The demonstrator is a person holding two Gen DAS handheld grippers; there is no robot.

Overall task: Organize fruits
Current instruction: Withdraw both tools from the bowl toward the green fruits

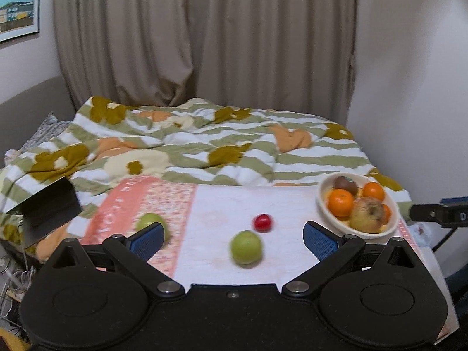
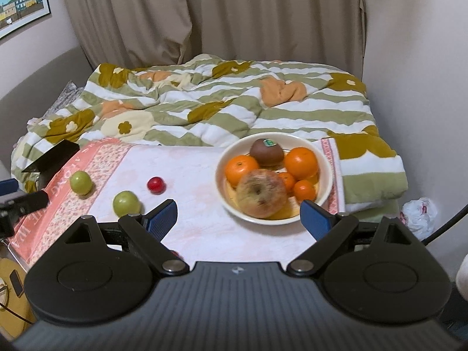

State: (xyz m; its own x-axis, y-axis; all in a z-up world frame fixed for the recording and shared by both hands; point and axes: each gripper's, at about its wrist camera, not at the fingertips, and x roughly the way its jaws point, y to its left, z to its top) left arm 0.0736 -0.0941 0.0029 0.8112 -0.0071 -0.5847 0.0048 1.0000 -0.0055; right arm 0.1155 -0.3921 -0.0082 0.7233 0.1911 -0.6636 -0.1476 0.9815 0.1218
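Observation:
On the cloth-covered table a cream bowl holds several oranges, a brown kiwi and a wrinkled yellow-red apple. Loose on the cloth lie two green apples and a small red fruit; the right wrist view shows them as the near green apple, the far green apple and the red fruit. My left gripper is open, with the near green apple between its fingers' line of sight but apart. My right gripper is open in front of the bowl.
A striped flowered duvet covers the bed behind the table. A black box sits at the table's left edge. The right gripper's body shows at the right edge. A white plastic bag lies on the floor to the right.

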